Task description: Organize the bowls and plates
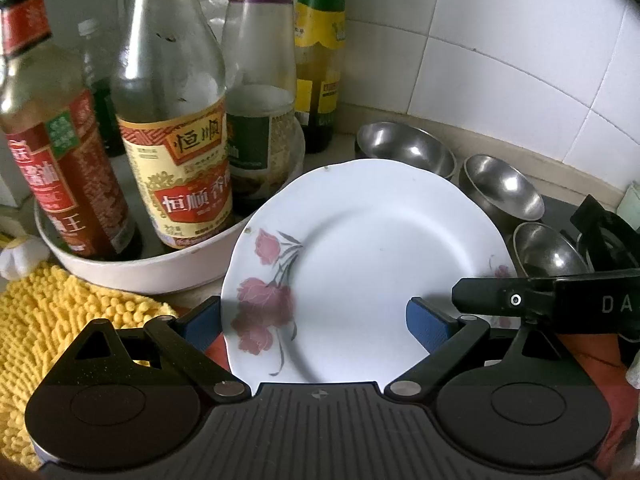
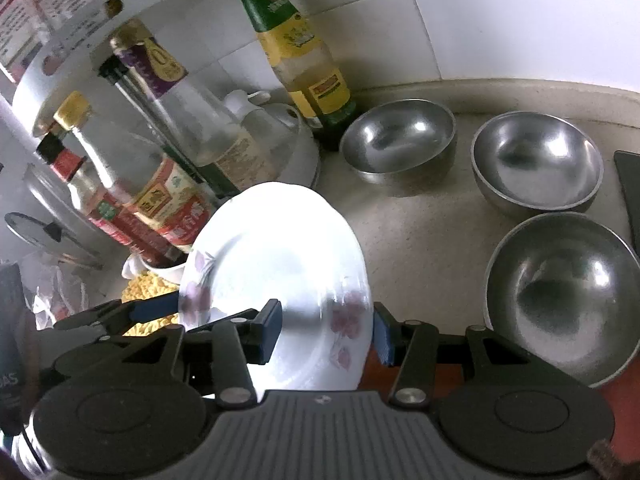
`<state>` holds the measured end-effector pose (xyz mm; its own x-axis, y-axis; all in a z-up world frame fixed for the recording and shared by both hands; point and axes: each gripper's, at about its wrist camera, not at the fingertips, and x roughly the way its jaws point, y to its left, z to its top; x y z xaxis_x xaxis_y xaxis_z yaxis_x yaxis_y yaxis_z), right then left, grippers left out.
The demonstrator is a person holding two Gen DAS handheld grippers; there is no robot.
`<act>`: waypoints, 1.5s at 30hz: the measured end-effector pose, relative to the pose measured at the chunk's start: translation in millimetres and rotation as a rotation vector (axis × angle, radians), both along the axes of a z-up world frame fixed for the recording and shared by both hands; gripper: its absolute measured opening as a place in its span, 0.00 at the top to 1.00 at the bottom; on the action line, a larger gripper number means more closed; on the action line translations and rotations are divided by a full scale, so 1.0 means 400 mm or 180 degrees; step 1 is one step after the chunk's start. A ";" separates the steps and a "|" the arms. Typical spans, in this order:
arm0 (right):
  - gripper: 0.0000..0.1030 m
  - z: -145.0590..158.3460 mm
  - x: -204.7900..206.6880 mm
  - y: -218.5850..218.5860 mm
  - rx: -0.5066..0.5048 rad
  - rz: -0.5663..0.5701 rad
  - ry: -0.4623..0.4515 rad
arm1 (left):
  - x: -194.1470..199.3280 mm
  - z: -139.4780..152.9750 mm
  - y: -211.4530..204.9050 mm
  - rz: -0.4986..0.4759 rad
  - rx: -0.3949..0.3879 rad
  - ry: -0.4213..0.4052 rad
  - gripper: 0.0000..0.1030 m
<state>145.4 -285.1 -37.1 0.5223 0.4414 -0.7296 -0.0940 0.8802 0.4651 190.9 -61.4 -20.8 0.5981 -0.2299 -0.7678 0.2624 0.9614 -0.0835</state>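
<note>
A white plate with pink flowers (image 1: 360,256) stands tilted between the open jaws of my left gripper (image 1: 312,320). Its left blue pad (image 1: 200,324) lies behind the rim; the right pad (image 1: 428,328) lies in front of the plate's face. In the right wrist view the same plate (image 2: 280,272) stands between the jaws of my right gripper (image 2: 326,332), which straddle its right edge with a gap. I cannot tell whether either gripper touches it. Three steel bowls (image 2: 400,136) (image 2: 536,160) (image 2: 560,296) stand empty on the counter to the right.
A white round tray (image 1: 132,272) holds several sauce bottles (image 1: 176,136) at the left. A yellow chenille cloth (image 1: 60,320) lies in front of it. A white tiled wall (image 1: 500,40) stands behind. A black stove edge (image 2: 628,192) lies at the far right.
</note>
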 end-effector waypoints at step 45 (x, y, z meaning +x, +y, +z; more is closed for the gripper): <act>0.57 -0.025 -0.284 0.000 -0.0197 0.0259 0.0218 | -0.297 -0.074 0.003 0.0028 0.0017 0.0296 0.05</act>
